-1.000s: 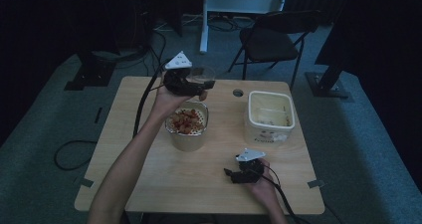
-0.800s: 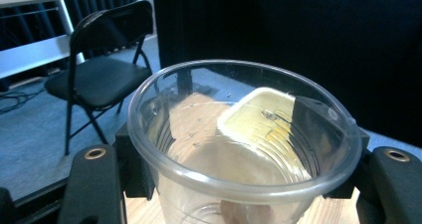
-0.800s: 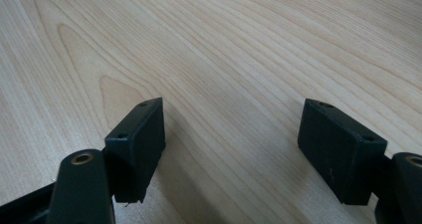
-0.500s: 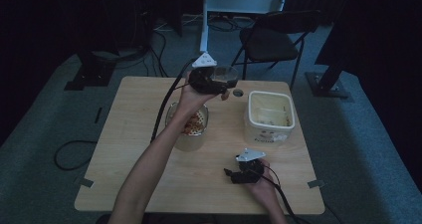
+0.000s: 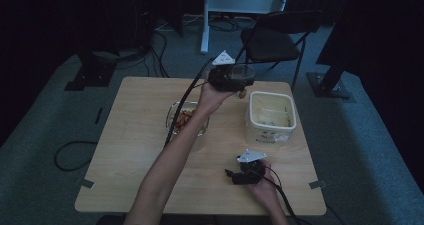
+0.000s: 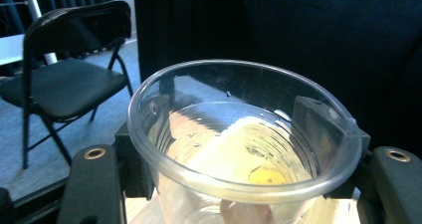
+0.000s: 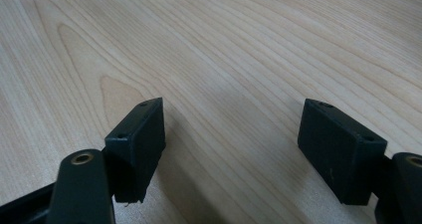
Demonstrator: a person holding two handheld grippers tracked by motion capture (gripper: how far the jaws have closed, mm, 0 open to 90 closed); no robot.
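High view showed my left gripper pinching the clear cup up in the air, over the far edge of the counter, between the bowl and the white tub. So I think the lifting was done. The cup looked almost empty, and I guessed it had yet to reach the tub. My right gripper lay on the counter, spread and holding nothing. I counted one cup, one bowl, one tub and two grippers.
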